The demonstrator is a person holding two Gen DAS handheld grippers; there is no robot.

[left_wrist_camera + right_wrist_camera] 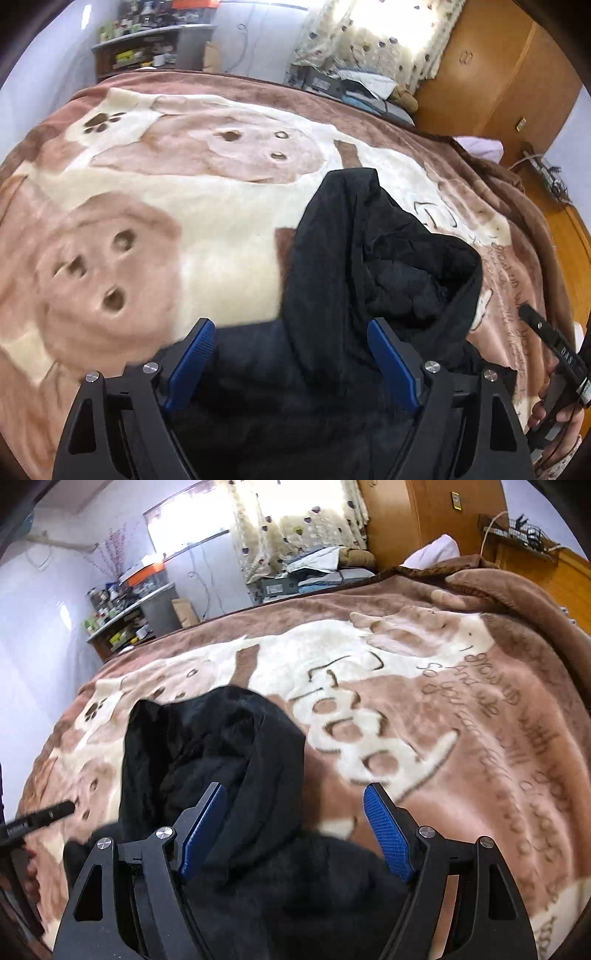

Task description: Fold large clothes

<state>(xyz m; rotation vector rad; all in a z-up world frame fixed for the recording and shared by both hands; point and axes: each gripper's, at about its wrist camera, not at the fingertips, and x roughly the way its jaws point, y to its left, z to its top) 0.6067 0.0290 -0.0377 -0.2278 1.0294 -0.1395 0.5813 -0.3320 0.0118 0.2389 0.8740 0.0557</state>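
While the black hooded garment (332, 277) lies bunched on the brown and cream blanket (147, 206) that covers the bed, little of the folding looks done: its hood gapes open toward the far side, the cloth is heaped and creased rather than laid flat, and no clean fold line shows anywhere. The left gripper (291, 354) hangs over the near part of the garment with its blue pads spread wide, dark fabric showing between them but nothing pinched. The right gripper (295, 819) is likewise spread wide, its left pad over the hood's edge and its right pad over bare blanket, gripping nothing. Each tool also shows at the edge of the other's view, so the two sit close together on either side of the heap. Whether the pads touch the cloth or only hover above it cannot be told. By my judgement the task is at or near its start: the garment still needs spreading flat, the sleeves, which are hidden in the heap, need bringing in, and the body needs folding over. Shelves (125, 616) and a curtained window (295, 520) stand well beyond the bed.
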